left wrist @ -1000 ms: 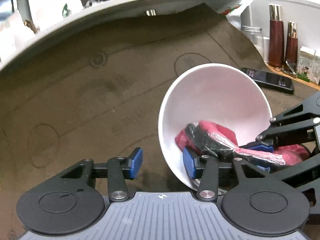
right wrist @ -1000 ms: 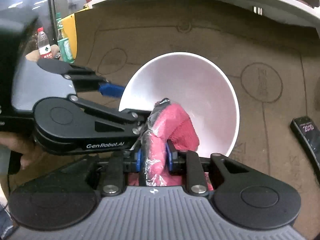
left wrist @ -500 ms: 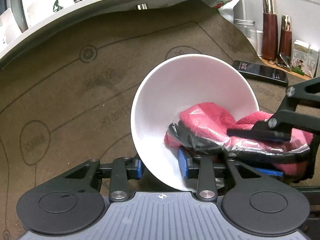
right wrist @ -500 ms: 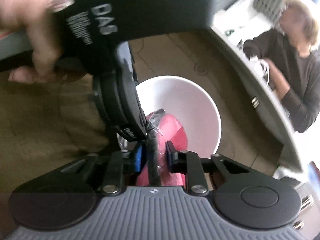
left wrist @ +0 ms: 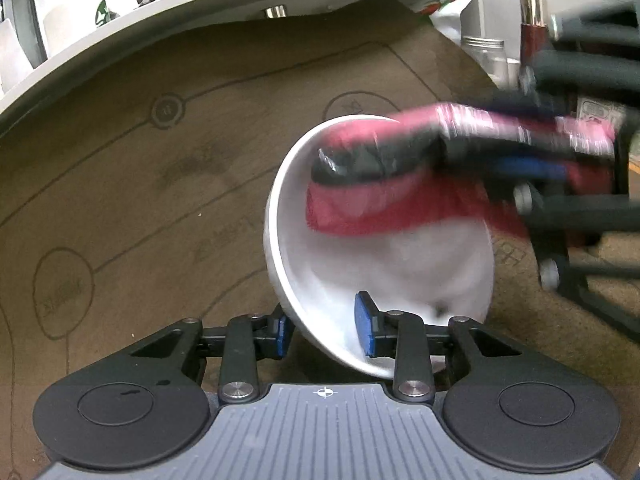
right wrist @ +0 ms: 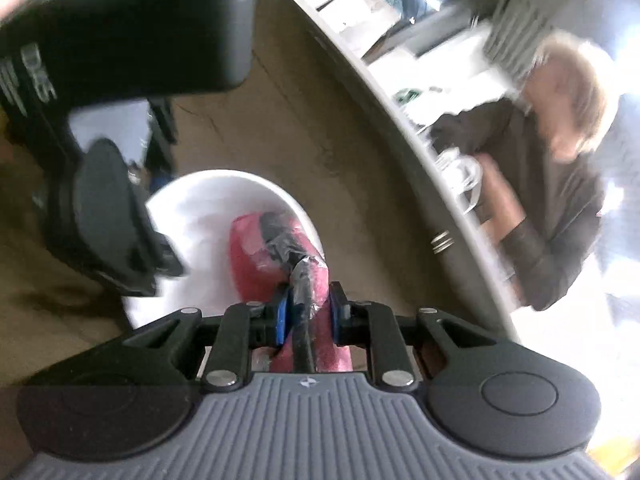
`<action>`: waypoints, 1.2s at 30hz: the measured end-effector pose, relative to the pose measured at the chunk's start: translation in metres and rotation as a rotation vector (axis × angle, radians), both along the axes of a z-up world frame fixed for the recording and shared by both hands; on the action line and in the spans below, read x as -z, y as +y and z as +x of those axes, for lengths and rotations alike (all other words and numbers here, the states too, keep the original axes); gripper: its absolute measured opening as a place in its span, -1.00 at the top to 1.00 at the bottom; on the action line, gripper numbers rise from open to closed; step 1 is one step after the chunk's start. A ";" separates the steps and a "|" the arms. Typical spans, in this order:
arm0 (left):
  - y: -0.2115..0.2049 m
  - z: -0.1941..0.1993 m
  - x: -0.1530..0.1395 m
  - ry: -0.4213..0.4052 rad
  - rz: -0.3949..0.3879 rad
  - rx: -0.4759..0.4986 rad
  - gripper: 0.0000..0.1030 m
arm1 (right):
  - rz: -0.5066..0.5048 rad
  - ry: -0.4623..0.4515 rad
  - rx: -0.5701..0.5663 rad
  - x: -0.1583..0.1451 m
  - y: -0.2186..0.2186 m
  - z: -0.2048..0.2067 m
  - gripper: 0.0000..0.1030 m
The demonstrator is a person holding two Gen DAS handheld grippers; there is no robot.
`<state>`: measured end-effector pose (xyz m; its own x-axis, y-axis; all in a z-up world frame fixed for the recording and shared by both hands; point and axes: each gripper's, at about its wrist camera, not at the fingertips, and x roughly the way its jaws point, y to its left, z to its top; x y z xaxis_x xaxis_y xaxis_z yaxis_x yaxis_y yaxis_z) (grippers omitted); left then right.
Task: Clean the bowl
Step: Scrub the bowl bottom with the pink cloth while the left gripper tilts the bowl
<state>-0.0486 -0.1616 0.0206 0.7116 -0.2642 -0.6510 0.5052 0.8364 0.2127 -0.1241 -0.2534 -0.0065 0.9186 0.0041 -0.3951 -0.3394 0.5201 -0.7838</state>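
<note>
My left gripper (left wrist: 324, 336) is shut on the near rim of the white bowl (left wrist: 400, 272), one blue pad outside the wall and one inside. The bowl is tilted, its mouth facing up and right. My right gripper (right wrist: 308, 312) is shut on a red cloth (right wrist: 256, 256) wrapped with black tape and clear film. In the left wrist view the cloth (left wrist: 360, 204) is blurred and lies against the bowl's upper inner wall, with the right gripper (left wrist: 460, 152) reaching in from the right. The bowl (right wrist: 208, 200) also shows in the right wrist view, partly hidden by the left gripper's body (right wrist: 104, 216).
A brown printed mat (left wrist: 160, 200) covers the table under the bowl. A white curved counter edge (left wrist: 120, 36) runs behind it. A glass jar (left wrist: 482, 56) and a dark bottle (left wrist: 532, 28) stand at the back right. A person (right wrist: 552, 200) sits behind the counter.
The cloth swept from the bowl's lower right up to its upper inner wall while the right gripper rolled. The left pads narrowed onto the bowl's rim.
</note>
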 end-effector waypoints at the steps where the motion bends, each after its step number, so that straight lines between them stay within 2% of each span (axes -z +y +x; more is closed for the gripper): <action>1: 0.001 0.001 -0.002 -0.002 -0.006 -0.003 0.29 | 0.030 0.041 0.008 0.005 -0.004 -0.003 0.62; 3: 0.003 0.002 -0.006 -0.009 -0.026 -0.018 0.18 | 0.180 0.143 0.040 0.011 -0.014 -0.003 0.61; 9: 0.003 -0.005 -0.009 -0.024 -0.019 -0.047 0.24 | 0.740 0.409 0.101 -0.012 -0.040 -0.006 0.60; 12: 0.008 -0.001 -0.006 0.022 -0.066 -0.055 0.24 | 0.826 0.411 0.113 -0.009 -0.047 -0.008 0.60; 15: 0.006 0.002 0.001 0.034 -0.059 -0.034 0.33 | 0.606 0.301 0.075 -0.003 -0.024 -0.024 0.61; 17: 0.002 0.001 0.003 0.020 -0.036 -0.027 0.37 | 0.397 0.187 0.073 0.008 -0.014 -0.032 0.61; 21: 0.001 0.001 0.002 0.029 -0.039 -0.012 0.40 | -0.014 -0.038 0.066 0.029 0.005 -0.048 0.61; 22: 0.001 0.002 0.002 0.030 -0.038 -0.010 0.40 | -0.074 -0.086 0.052 0.030 0.005 -0.050 0.60; 23: 0.002 0.002 0.002 0.031 -0.038 -0.009 0.40 | -0.186 -0.185 0.019 0.033 0.008 -0.059 0.60; 25: 0.002 0.003 0.002 0.031 -0.033 -0.009 0.40 | -0.221 -0.247 -0.018 0.026 0.013 -0.070 0.61; 28: 0.003 0.004 0.002 0.029 -0.023 -0.010 0.40 | -0.151 -0.219 -0.034 0.014 0.016 -0.074 0.61; 29: 0.004 0.004 0.003 0.028 -0.021 -0.010 0.40 | -0.111 -0.173 -0.032 0.012 0.015 -0.076 0.61; 31: 0.003 0.004 0.003 0.026 -0.015 -0.008 0.41 | -0.054 -0.006 0.005 0.018 0.012 -0.055 0.60; 33: 0.002 0.003 0.002 0.022 -0.013 0.001 0.42 | 0.046 0.088 0.011 0.020 0.007 -0.048 0.55; 36: 0.002 0.001 0.002 0.017 0.005 0.002 0.43 | 0.157 0.132 -0.005 0.018 -0.001 -0.047 0.41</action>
<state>-0.0478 -0.1600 0.0182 0.6997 -0.2625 -0.6644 0.5108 0.8341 0.2084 -0.1715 -0.2547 -0.0242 0.8587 0.0796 -0.5063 -0.4369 0.6304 -0.6417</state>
